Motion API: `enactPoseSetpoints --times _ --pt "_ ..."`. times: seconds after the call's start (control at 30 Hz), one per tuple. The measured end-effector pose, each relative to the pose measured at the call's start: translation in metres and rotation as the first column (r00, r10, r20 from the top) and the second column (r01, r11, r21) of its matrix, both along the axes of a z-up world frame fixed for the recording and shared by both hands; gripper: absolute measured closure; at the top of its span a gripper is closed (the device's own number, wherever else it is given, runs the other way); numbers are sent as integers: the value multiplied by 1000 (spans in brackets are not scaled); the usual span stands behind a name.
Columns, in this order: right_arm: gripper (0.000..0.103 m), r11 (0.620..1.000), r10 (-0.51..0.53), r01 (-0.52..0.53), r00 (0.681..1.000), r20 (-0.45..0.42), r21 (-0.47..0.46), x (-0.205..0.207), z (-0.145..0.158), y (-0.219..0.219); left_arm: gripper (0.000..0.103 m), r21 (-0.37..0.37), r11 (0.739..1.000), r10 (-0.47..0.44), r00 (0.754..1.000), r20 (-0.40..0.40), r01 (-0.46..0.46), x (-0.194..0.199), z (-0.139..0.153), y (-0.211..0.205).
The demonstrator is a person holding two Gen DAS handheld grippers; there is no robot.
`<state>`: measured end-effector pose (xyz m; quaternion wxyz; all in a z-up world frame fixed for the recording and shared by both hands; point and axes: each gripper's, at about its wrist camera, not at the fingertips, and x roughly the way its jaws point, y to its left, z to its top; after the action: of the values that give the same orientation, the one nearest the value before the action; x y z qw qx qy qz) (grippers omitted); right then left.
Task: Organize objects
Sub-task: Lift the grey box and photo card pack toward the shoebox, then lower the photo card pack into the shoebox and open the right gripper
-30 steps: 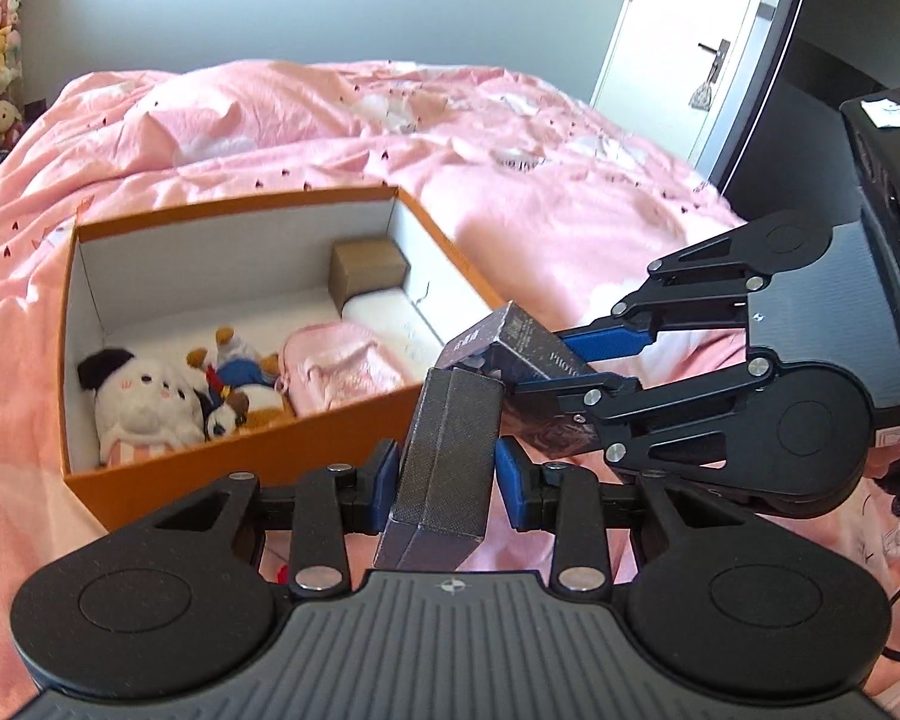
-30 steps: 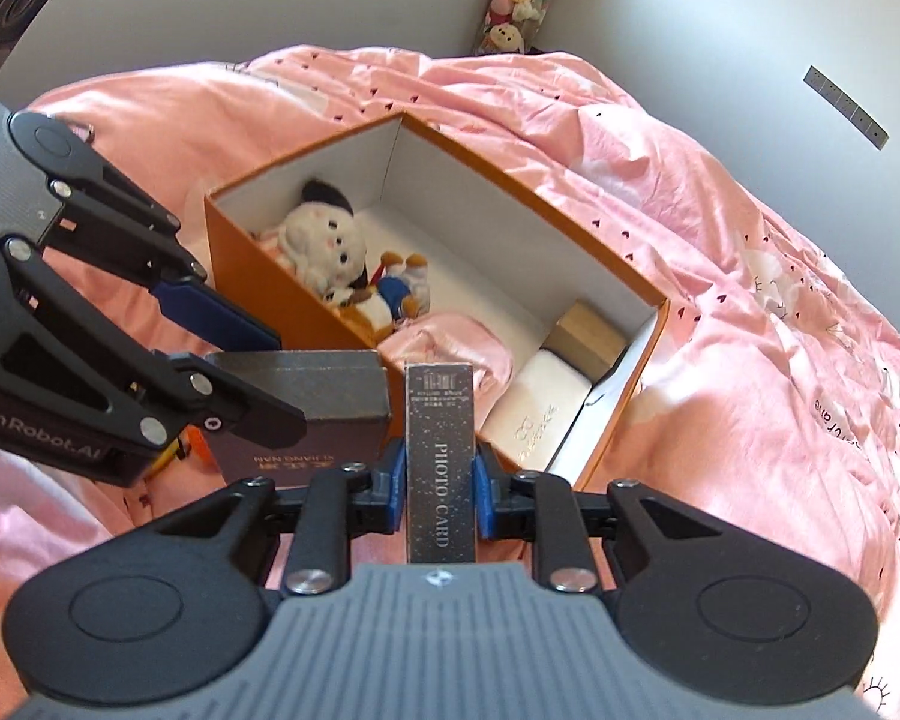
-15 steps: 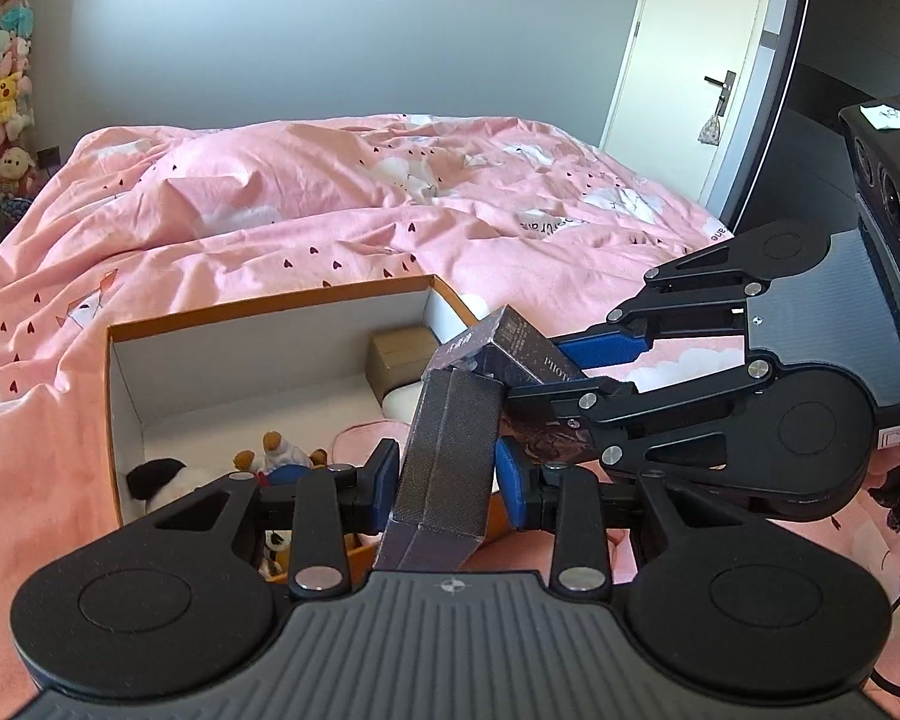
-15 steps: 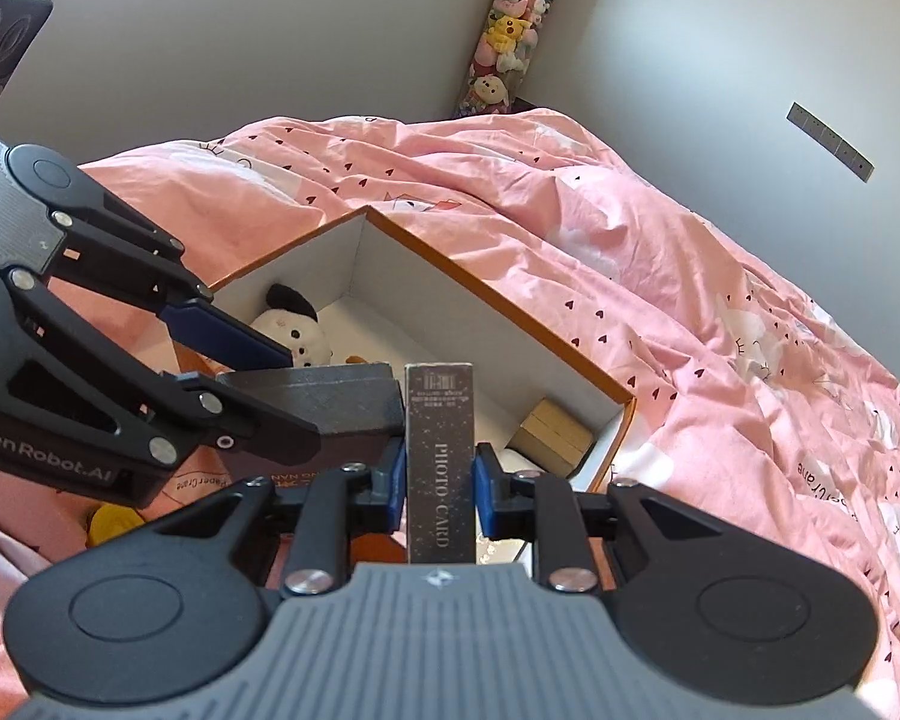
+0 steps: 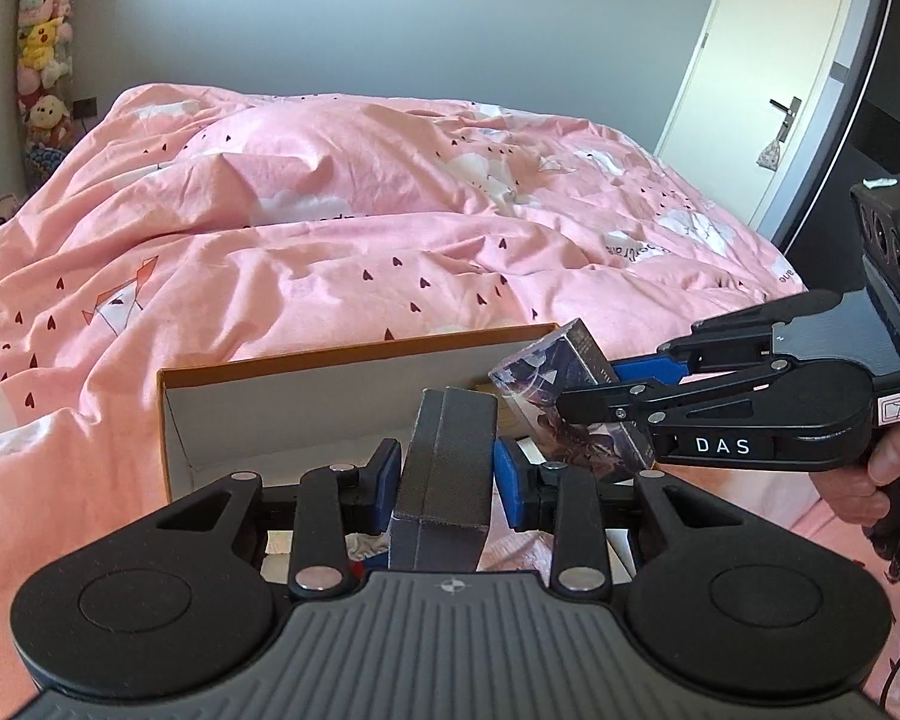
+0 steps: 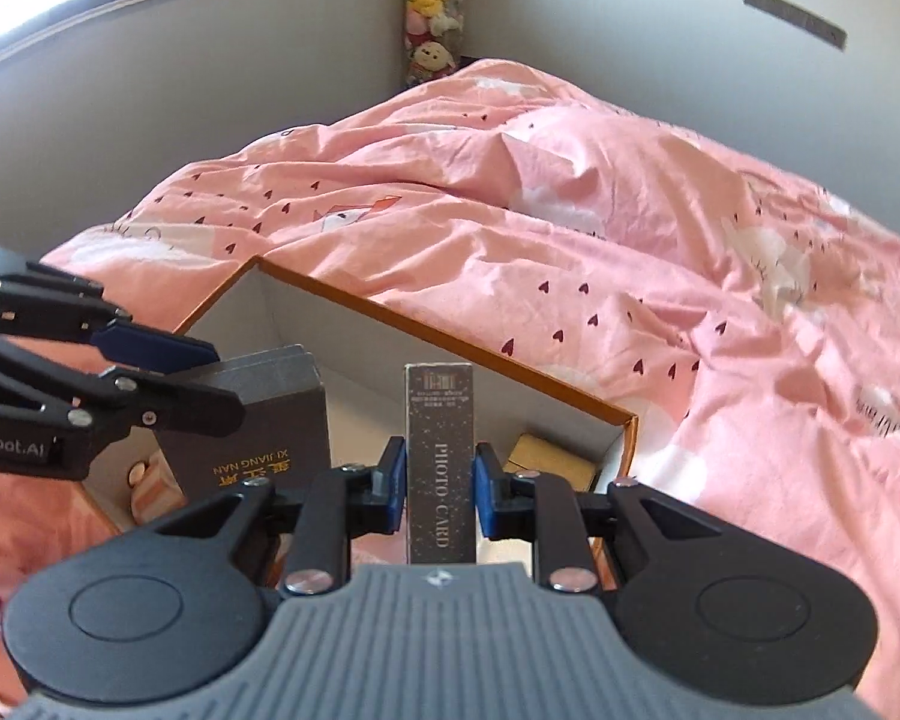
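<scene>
My left gripper [image 5: 448, 461] is shut on a dark grey box [image 5: 444, 498] that stands upright between its blue pads. In the right wrist view that box [image 6: 270, 426] shows gold lettering, with the left gripper [image 6: 201, 381] coming in from the left. A slim dark "PHOTO CARD" box [image 6: 440, 420] is held on edge by my right gripper [image 6: 439, 474], which is shut on it. In the left wrist view, this card box [image 5: 546, 387] and the right gripper [image 5: 603, 390] hang just right of the grey box. Both boxes hover over the open orange carton [image 5: 330, 360], whose contents are mostly hidden.
The carton [image 6: 450, 343] rests on a rumpled pink duvet [image 5: 360, 210]. A small brown box [image 6: 546, 456] and a pink item [image 6: 150, 483] lie inside it. A person's hand [image 5: 888, 468] grips the right tool. Plush toys [image 5: 42, 60] hang in the corner; a door [image 5: 768, 60] stands far right.
Both grippers have travelled across the bed with their boxes still held. The carton has slid down in both views, so its toys are now hidden behind the grippers.
</scene>
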<state>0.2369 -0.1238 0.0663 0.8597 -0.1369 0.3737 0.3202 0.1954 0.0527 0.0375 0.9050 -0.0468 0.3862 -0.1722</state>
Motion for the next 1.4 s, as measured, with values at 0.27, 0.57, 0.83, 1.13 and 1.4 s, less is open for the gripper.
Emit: enactPoseSetpoints --times 0.27,0.57,0.83,1.13,1.4 --pt "79 999 43 -44 998 -45 -17 41 -35 30 65 62 998 -5 1000 -15 6 32 -18 3" --pt "79 929 323 -310 946 36 -200 54 -73 67 65 106 994 21 999 -42 -17 58 -33 18" --pt "79 738 595 -493 797 101 -460 43 -106 86 65 129 992 -4 999 -54 11 70 -41 16" --pt "78 561 749 -514 648 134 -648 28 -135 87 65 131 991 -1 998 -62 9 75 -48 13" --pt "60 653 659 -546 751 39 -524 50 -116 75 65 134 991 4 998 -59 4 75 -48 13"
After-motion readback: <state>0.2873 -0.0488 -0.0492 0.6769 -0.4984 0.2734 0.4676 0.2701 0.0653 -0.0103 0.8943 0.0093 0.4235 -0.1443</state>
